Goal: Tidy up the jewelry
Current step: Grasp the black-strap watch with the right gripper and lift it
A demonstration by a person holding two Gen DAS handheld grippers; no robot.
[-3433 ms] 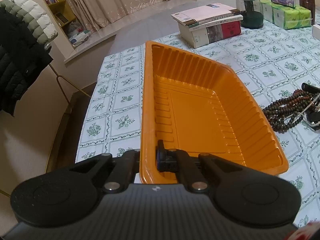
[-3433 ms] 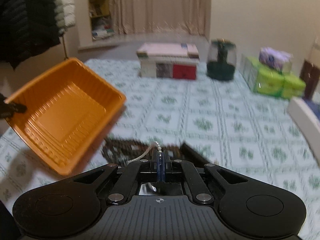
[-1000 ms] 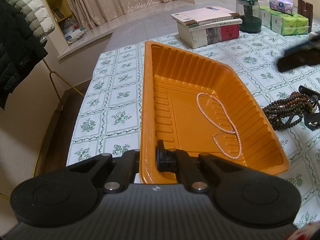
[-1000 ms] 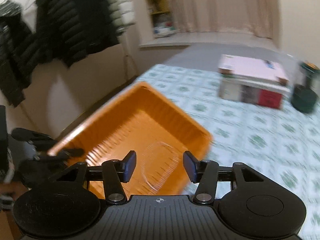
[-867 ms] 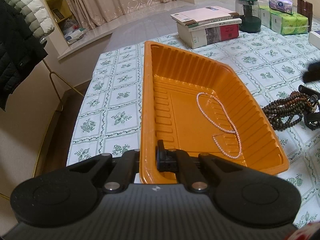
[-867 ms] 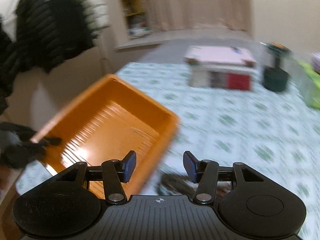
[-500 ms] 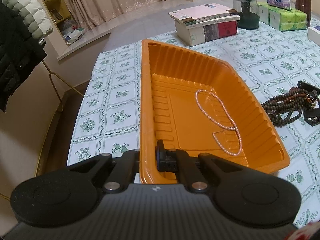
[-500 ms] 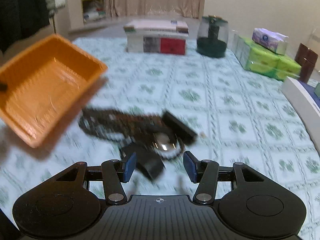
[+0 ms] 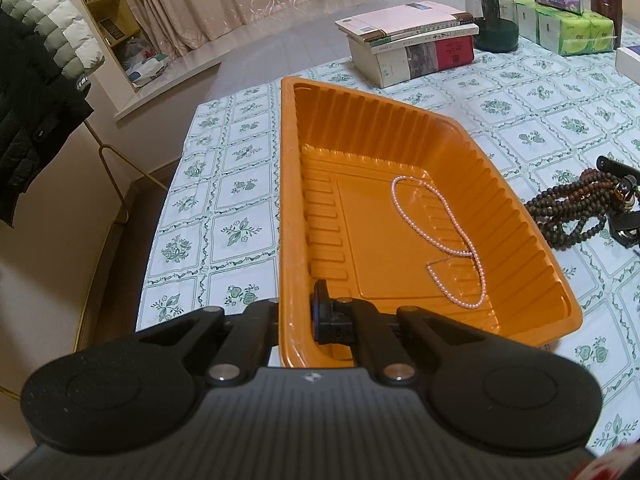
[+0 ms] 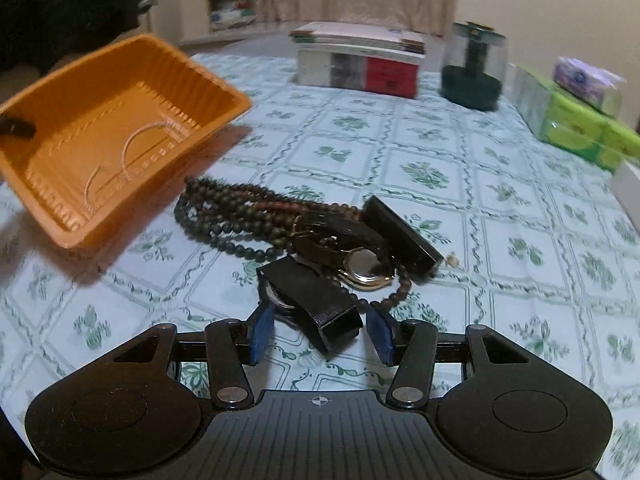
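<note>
Orange plastic tray (image 9: 400,216) is clamped at its near rim by the left gripper (image 9: 296,320) and held tilted above the tablecloth (image 10: 460,184); a pearl necklace (image 9: 440,236) is lying inside it. The right gripper (image 10: 320,336) is spread apart, its blue pads (image 10: 260,334) placed either side of a black watch strap (image 10: 312,304), beside dark bead strands (image 10: 232,212).

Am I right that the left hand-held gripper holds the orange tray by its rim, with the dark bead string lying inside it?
Not quite. The left hand-held gripper does grip the tray rim, but the left wrist view shows a pearl necklace inside. The dark beads lie on the table beside it.
</note>
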